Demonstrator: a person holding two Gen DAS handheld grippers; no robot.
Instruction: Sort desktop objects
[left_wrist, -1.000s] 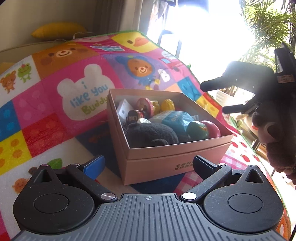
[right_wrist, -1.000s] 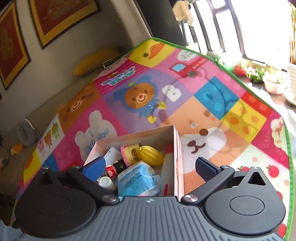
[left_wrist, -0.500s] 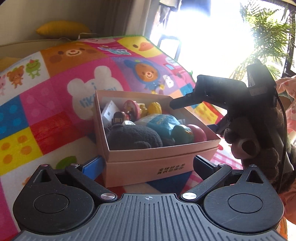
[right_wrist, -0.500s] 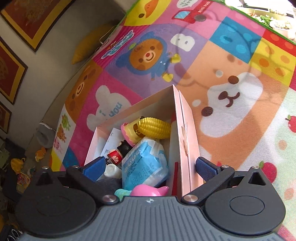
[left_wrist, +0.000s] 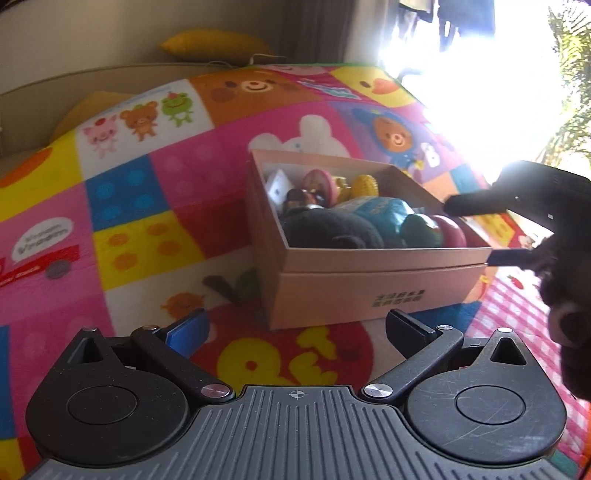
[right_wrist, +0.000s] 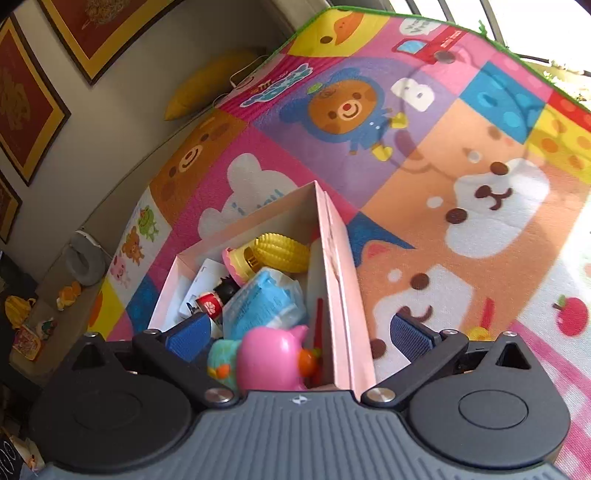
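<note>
My right gripper (right_wrist: 299, 332), fingers spread wide and empty, straddles the right wall of the toy-filled cardboard box (left_wrist: 369, 280) on the play mat (left_wrist: 147, 206); closing here risks pinching cardboard instead of the pink toy (right_wrist: 273, 354), while my left gripper (left_wrist: 295, 328) hangs open, empty.
</note>
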